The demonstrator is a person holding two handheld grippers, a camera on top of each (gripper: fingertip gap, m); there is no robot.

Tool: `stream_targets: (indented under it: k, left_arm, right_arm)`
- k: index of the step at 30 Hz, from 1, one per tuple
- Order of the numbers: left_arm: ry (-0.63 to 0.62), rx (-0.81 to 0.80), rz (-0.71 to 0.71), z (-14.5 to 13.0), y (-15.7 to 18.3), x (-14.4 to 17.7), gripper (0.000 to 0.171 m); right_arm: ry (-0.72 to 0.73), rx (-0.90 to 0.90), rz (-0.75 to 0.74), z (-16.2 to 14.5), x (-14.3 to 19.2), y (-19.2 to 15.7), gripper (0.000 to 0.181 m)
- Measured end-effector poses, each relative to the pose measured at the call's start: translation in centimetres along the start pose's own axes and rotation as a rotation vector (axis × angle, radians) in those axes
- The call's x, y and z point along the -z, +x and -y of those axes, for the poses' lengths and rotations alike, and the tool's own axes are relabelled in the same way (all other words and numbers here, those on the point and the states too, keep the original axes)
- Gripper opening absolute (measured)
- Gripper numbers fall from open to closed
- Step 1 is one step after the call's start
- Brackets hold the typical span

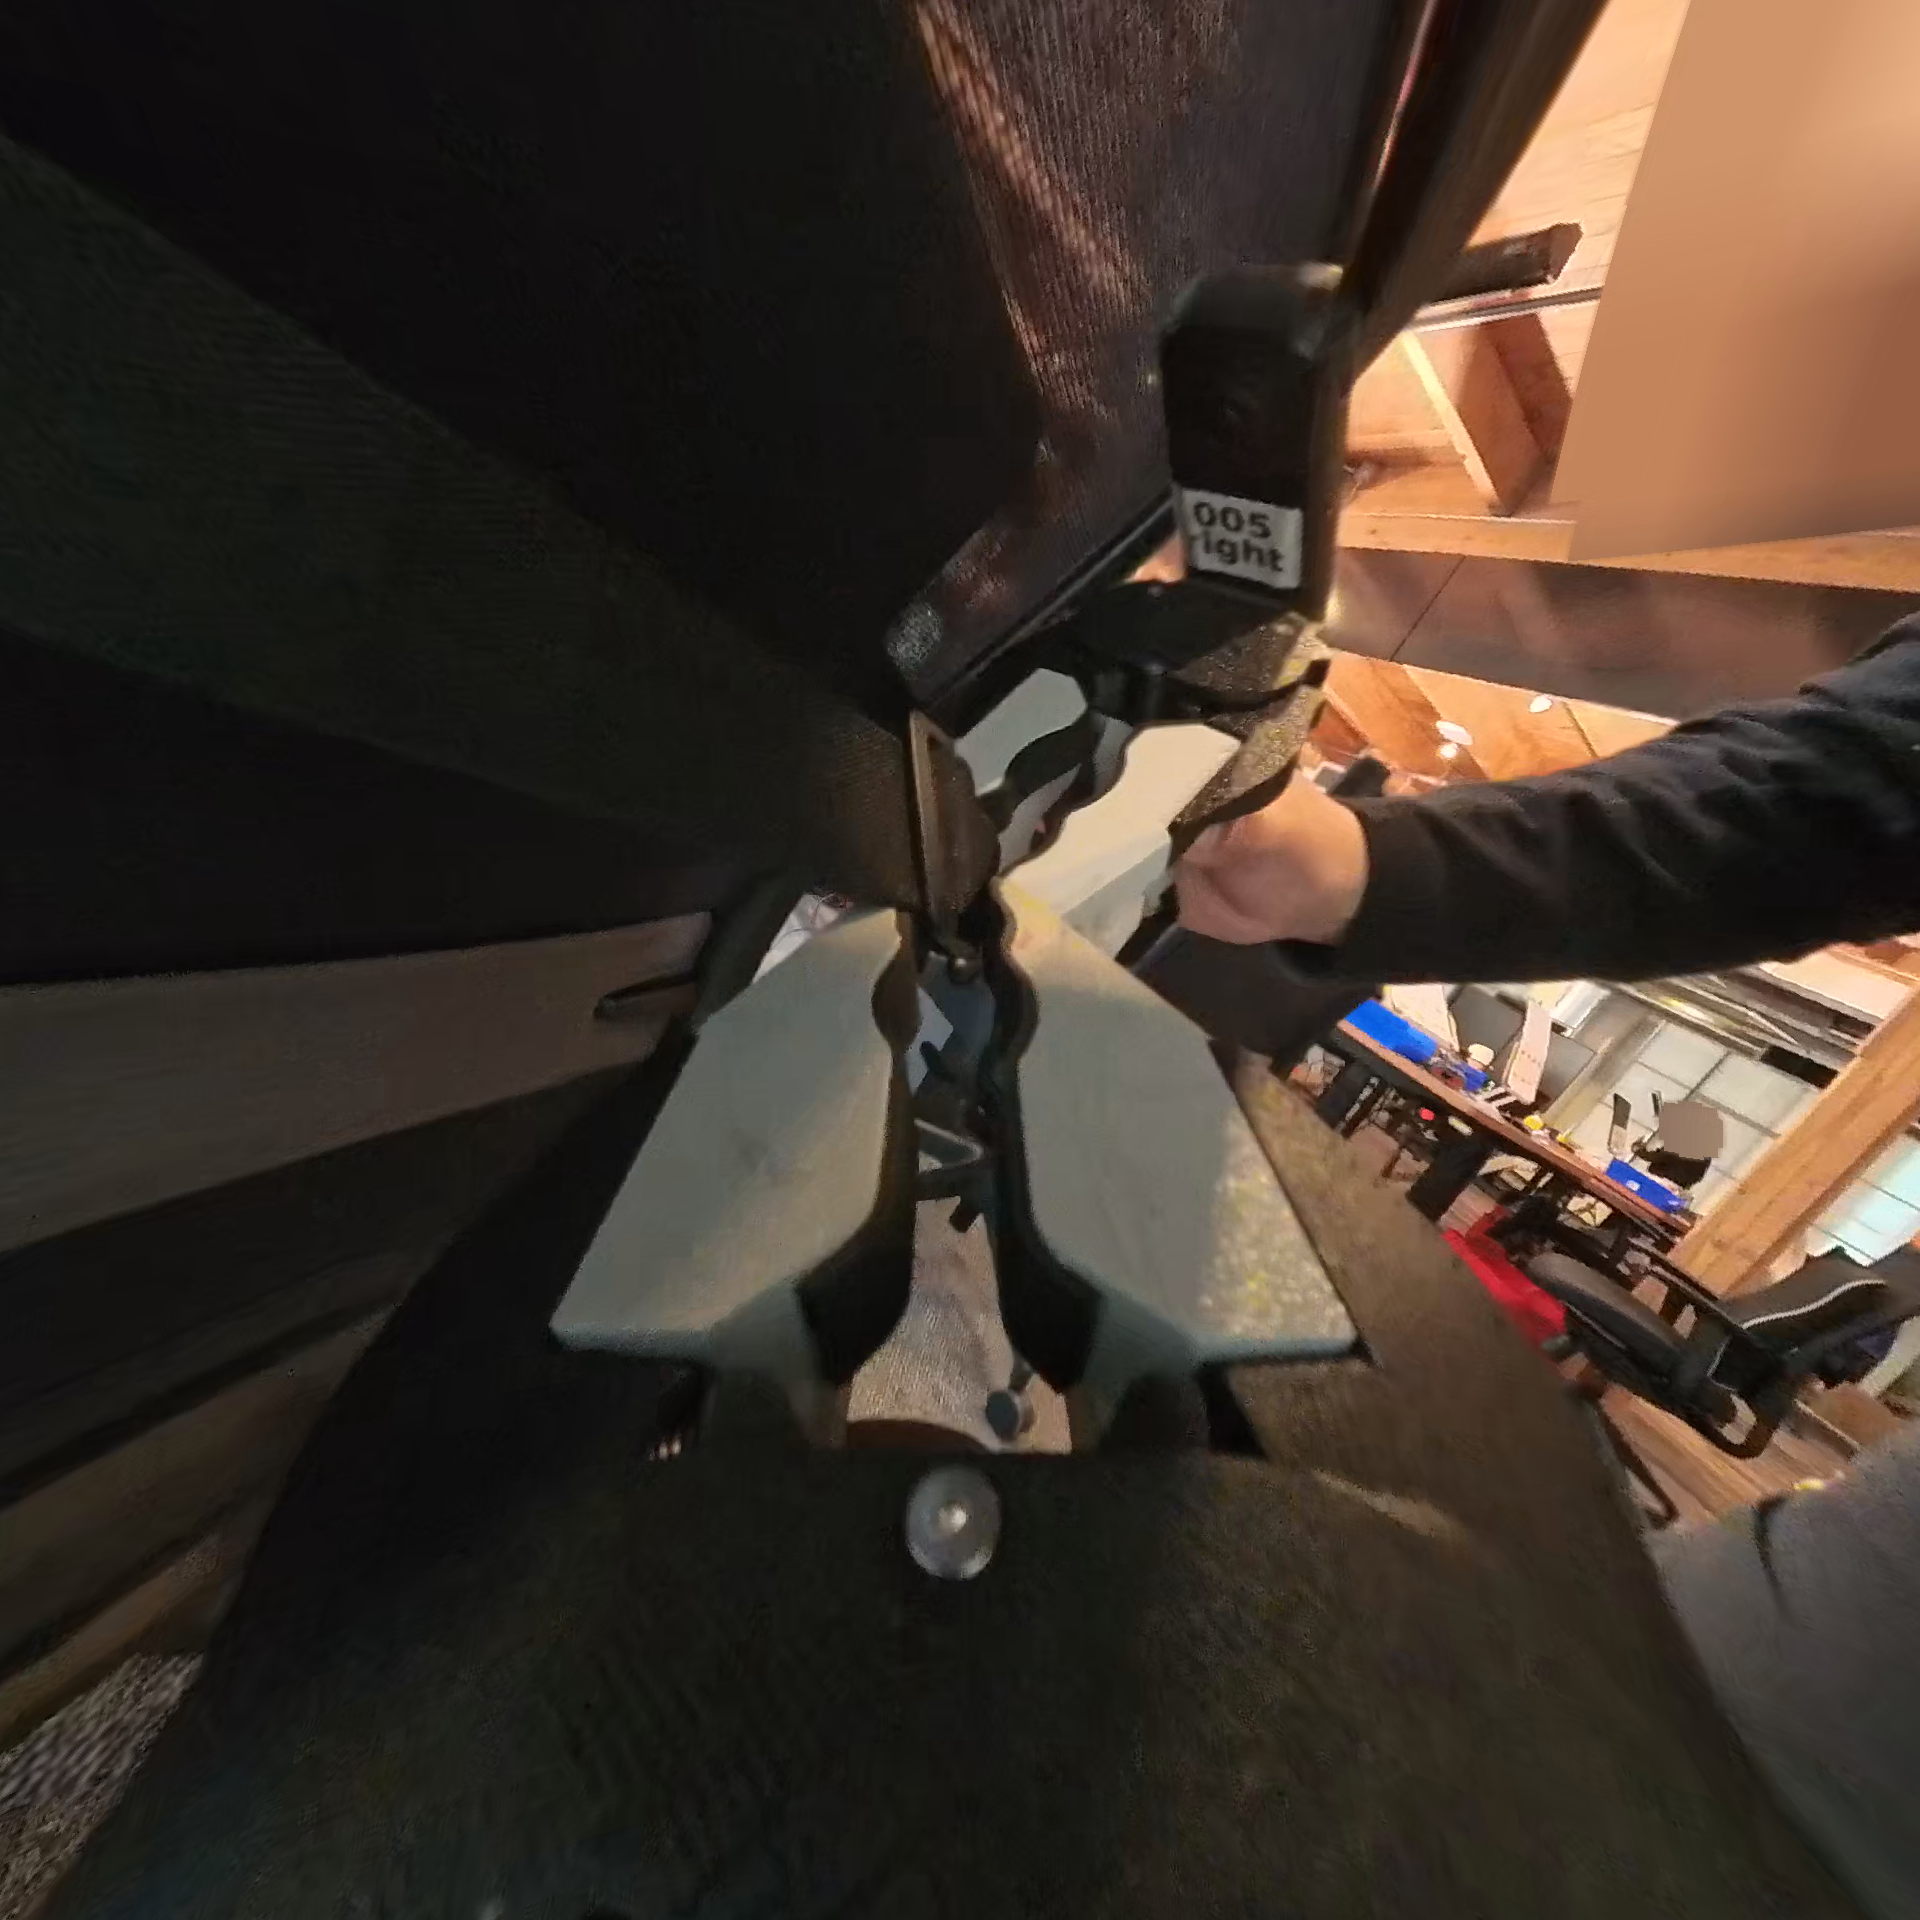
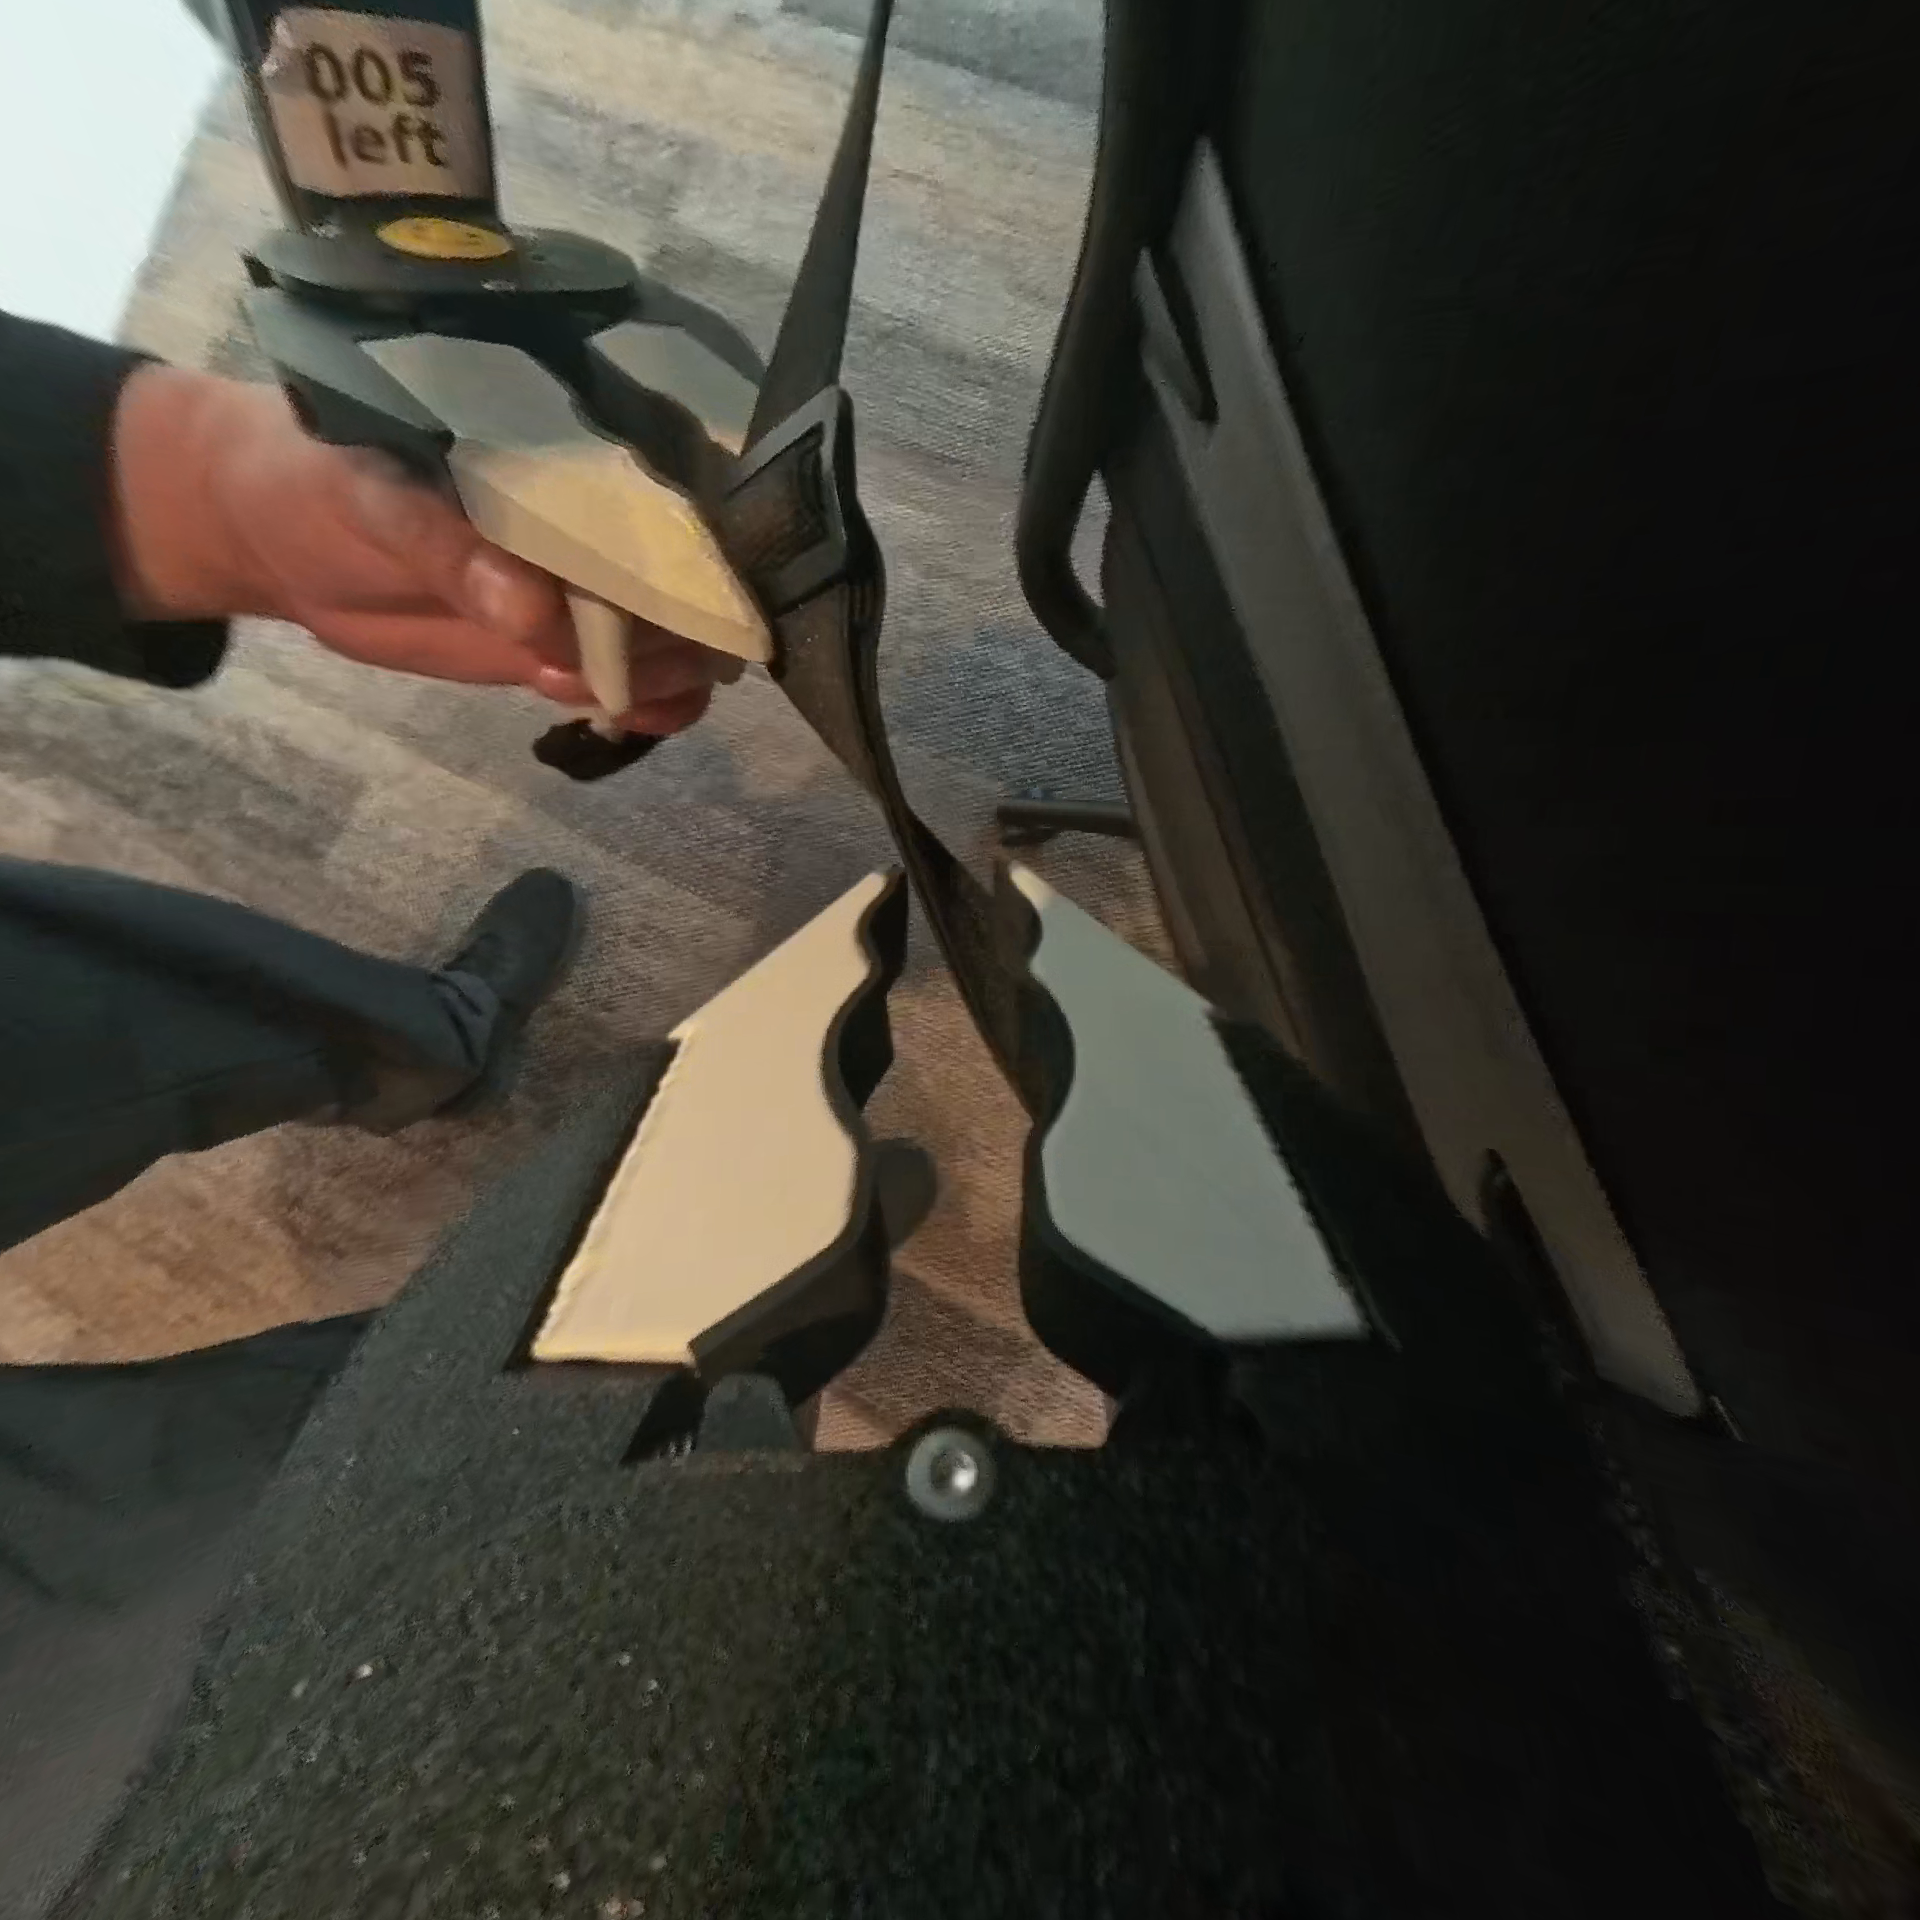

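Observation:
A black strap (image 2: 831, 260) with a black buckle (image 2: 800, 499) hangs beside a big dark fabric-covered thing (image 2: 1558, 520) that has a grey panel and a black loop handle (image 2: 1060, 416). My left gripper (image 1: 956, 930) is shut on the buckle (image 1: 935, 810), with the wide strap (image 1: 623, 665) running up and left. It also shows in the right wrist view (image 2: 764, 540), held by a hand. My right gripper (image 2: 956, 883) is closed on the strap just below the buckle. It also shows in the left wrist view (image 1: 1003, 831), held by a hand (image 1: 1257, 873).
Grey patterned carpet (image 2: 416, 779) lies below, with a person's leg and dark shoe (image 2: 509, 935) on it. Farther right stand long desks with monitors (image 1: 1507, 1101), a black office chair (image 1: 1683, 1340) and a wooden post (image 1: 1808, 1132). Some 5 cm of space lies between my two pairs of fingers.

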State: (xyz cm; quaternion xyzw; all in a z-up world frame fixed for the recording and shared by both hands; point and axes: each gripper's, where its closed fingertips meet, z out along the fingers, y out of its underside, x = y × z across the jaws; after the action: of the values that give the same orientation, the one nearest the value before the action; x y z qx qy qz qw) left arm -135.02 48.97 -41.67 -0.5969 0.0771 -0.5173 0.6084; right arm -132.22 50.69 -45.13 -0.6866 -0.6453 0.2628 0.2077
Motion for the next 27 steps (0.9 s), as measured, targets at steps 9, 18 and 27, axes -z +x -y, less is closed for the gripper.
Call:
stream_targets:
  k: [9,18,27]
  left_arm:
    - [-0.047,-0.052,0.003,-0.3,-0.5,0.9,0.005]
    - [-0.045,-0.046,-0.015,-0.2,-0.2,1.0,0.006]
    - [-0.041,-0.047,-0.020,-0.4,-0.1,1.1,0.006]
  right_arm:
    - [0.101,0.390,-0.412,2.3,2.5,-3.6,0.025]
    - [-0.021,0.408,-0.346,2.1,0.6,-1.8,0.034]
    - [-0.037,0.460,-0.383,2.2,1.1,-1.4,0.040]
